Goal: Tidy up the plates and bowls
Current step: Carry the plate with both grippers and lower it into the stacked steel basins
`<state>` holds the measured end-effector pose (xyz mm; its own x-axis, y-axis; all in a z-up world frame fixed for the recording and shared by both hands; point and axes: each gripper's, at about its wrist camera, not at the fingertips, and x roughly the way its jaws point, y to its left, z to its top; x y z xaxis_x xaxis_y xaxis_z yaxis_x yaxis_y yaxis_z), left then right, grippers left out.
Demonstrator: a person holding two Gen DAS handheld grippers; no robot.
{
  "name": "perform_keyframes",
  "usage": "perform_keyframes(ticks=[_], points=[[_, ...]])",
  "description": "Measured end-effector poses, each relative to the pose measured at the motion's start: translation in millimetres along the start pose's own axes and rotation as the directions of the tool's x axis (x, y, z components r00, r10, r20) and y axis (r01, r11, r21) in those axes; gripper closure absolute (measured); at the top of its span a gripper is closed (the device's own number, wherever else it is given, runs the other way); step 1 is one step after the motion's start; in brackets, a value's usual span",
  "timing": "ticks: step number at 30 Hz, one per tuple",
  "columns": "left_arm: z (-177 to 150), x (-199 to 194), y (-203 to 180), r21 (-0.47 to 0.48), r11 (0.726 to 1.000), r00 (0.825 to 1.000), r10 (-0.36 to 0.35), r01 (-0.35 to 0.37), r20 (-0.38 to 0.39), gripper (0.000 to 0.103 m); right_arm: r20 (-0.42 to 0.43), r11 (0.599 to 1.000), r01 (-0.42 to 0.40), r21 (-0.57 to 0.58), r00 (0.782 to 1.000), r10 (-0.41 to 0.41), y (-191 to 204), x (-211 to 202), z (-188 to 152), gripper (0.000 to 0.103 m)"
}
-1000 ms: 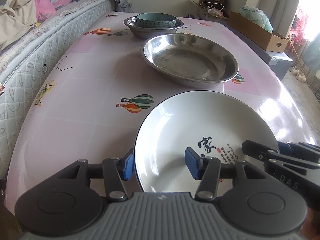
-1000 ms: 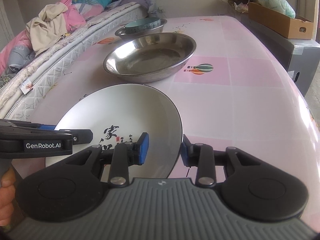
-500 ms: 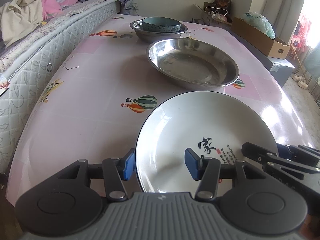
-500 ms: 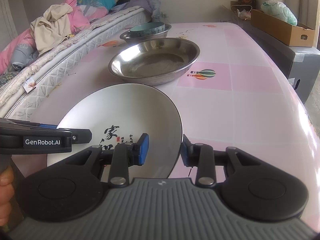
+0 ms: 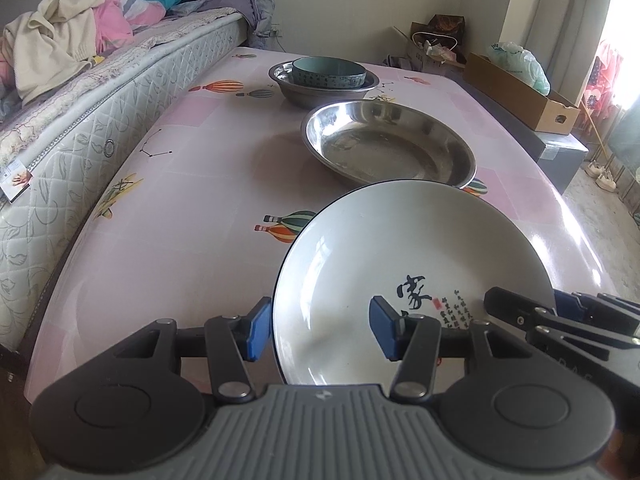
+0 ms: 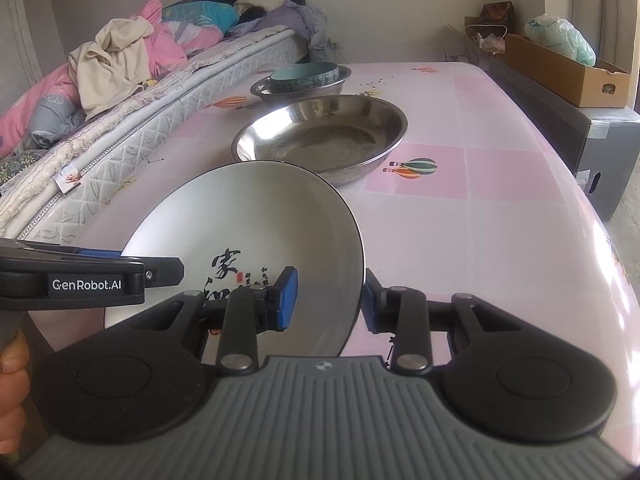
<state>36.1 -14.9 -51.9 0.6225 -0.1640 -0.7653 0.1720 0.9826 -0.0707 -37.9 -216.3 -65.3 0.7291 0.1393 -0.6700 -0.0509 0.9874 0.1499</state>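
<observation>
Both grippers, left and right, clamp our plate by opposite rims above the table; we keep it level toward the pan.

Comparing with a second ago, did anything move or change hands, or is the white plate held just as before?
Both views now take in more of the room beyond the table; the dishes kept their places. The white black-rimmed plate stays straddled at its rim by the left hand-held gripper and right hand-held gripper. The wide steel basin and teal bowl in its smaller steel bowl are unmoved.
</observation>
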Motion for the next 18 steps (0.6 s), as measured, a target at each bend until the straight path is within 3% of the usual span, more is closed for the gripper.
perform_keyframes(ticks=[18], points=[[43, 4, 6, -0.008, 1.000, 0.997, 0.001, 0.000, 0.076, 0.050, 0.042, 0.999, -0.015, 0.049, 0.999, 0.013, 3, 9, 38, 0.070]])
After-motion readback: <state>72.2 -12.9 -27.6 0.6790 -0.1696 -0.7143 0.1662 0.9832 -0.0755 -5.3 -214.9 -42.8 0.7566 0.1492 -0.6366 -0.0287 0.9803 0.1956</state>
